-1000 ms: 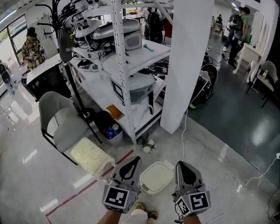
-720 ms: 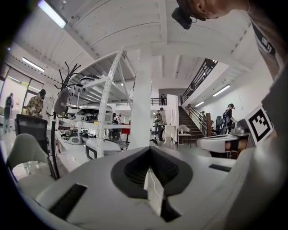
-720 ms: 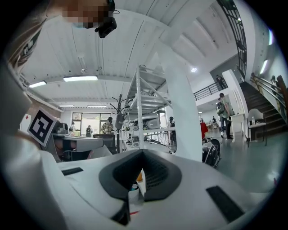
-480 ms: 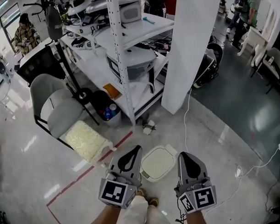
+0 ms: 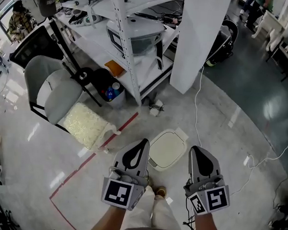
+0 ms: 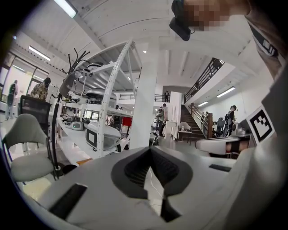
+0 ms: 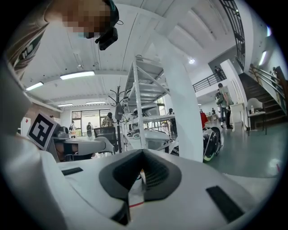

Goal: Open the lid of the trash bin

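The trash bin (image 5: pixel 167 149) is a small rounded bin with a cream lid, standing on the glossy floor; its lid lies flat and closed. In the head view my left gripper (image 5: pixel 143 143) hovers at the bin's left edge, higher than the lid, its jaws pressed together and empty. My right gripper (image 5: pixel 199 151) is held to the right of the bin, also shut on nothing. The left gripper view shows the left gripper (image 6: pixel 150 148) and the right gripper view the right gripper (image 7: pixel 143 152) pointing out across the room; the bin is not visible in either.
A white shelving rack (image 5: pixel 130 45) and a white pillar (image 5: pixel 198 38) stand beyond the bin. A grey chair (image 5: pixel 55 92), a pale cushion (image 5: pixel 84 124) and a black bucket of bottles (image 5: pixel 109 89) are to the left. Red floor tape (image 5: pixel 92 169) and a white cable (image 5: pixel 255 163) cross the floor.
The head view has tilted down and closed in, so the bin now sits between the two grippers. Both grippers stay shut and keep their spacing.
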Action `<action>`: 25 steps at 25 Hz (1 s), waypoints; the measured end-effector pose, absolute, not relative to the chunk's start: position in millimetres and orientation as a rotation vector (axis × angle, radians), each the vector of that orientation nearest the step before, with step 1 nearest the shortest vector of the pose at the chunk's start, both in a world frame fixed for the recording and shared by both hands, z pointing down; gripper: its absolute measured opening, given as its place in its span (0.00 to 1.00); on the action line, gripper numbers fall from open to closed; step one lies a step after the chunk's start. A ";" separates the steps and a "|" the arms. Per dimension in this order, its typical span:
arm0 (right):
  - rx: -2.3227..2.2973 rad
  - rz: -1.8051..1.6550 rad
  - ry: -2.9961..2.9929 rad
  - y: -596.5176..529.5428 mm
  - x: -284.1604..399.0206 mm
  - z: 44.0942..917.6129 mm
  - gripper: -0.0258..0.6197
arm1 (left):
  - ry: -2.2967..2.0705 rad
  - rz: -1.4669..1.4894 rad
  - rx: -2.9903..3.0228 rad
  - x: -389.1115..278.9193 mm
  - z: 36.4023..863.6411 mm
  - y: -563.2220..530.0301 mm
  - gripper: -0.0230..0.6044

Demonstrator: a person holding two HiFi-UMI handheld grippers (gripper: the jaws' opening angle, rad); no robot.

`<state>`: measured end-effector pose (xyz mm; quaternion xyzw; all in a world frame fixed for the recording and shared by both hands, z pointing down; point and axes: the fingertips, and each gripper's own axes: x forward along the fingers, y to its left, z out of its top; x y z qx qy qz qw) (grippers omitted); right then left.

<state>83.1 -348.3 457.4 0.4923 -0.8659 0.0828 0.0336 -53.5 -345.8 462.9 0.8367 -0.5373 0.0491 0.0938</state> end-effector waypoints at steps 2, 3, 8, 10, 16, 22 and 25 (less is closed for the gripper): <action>1.519 0.270 -2.656 -347.9 83.1 467.1 0.07 | -1.610 0.138 2.490 -55.7 470.9 -345.4 0.02; 1.518 0.280 -2.651 -347.1 83.0 472.2 0.07 | -1.619 0.135 2.493 -56.8 474.6 -344.6 0.02; 1.519 0.310 -2.635 -346.7 82.4 485.2 0.07 | -1.597 0.173 2.486 -57.8 484.1 -345.4 0.02; 1.509 0.313 -2.640 -346.9 80.2 486.9 0.07 | -1.585 0.193 2.479 -59.7 485.5 -351.1 0.02; 1.470 0.332 -2.650 -345.6 71.1 496.1 0.07 | -1.644 0.176 2.514 -76.2 495.6 -393.3 0.01; 1.470 0.379 -2.632 -340.7 72.0 515.8 0.07 | -1.602 0.295 2.424 -81.5 565.6 -429.1 0.02; 1.473 0.395 -2.622 -338.5 73.2 526.5 0.07 | -1.540 0.370 2.364 -75.7 617.2 -438.0 0.02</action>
